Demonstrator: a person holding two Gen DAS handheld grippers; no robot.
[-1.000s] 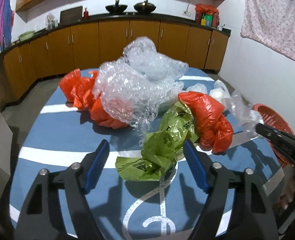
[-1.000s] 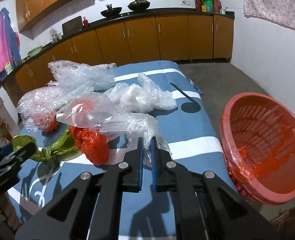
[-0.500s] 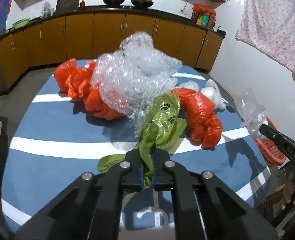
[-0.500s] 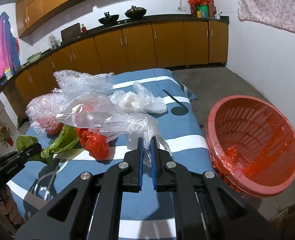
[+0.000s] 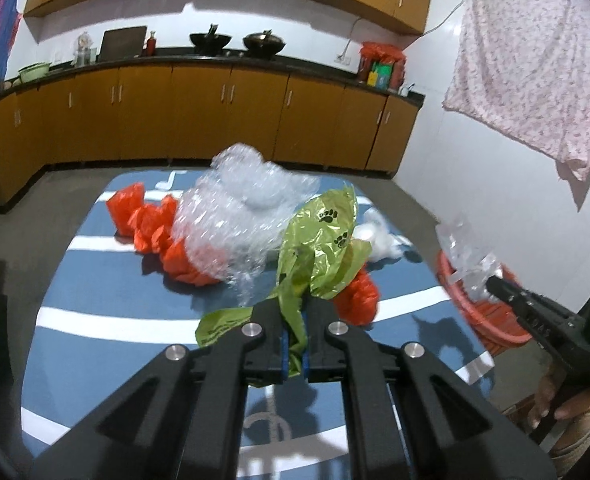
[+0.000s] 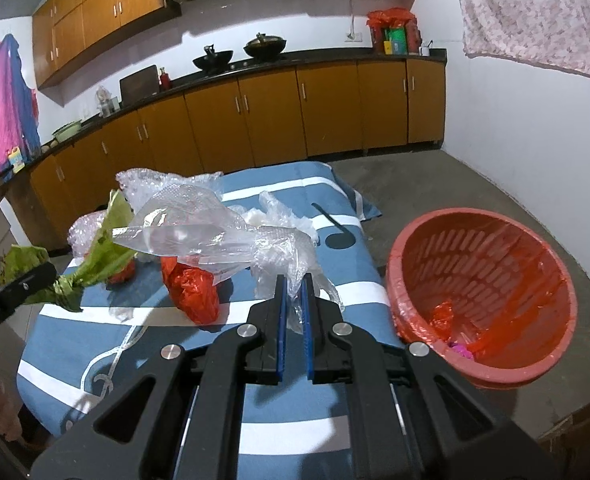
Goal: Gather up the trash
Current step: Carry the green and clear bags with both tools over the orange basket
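Note:
My left gripper (image 5: 293,344) is shut on a green plastic bag (image 5: 319,252) with black paw prints and holds it lifted above the blue striped table (image 5: 107,320). My right gripper (image 6: 293,312) is shut on a clear plastic bag (image 6: 199,236), also held up in the air; it shows at the right of the left wrist view (image 5: 491,286). A red basket (image 6: 483,292) lined with red plastic stands on the floor to the right of the table. Bubble wrap (image 5: 239,220) and red bags (image 5: 151,224) lie on the table.
Another red bag (image 6: 193,288) lies on the table near my right gripper, with white plastic (image 5: 375,236) behind it. Orange cabinets (image 6: 275,120) line the far wall. A patterned cloth (image 5: 535,72) hangs on the right wall.
My left gripper closed on the green bag and lifted it off the table. My right gripper rose with the clear bag, and the basket now shows more from above.

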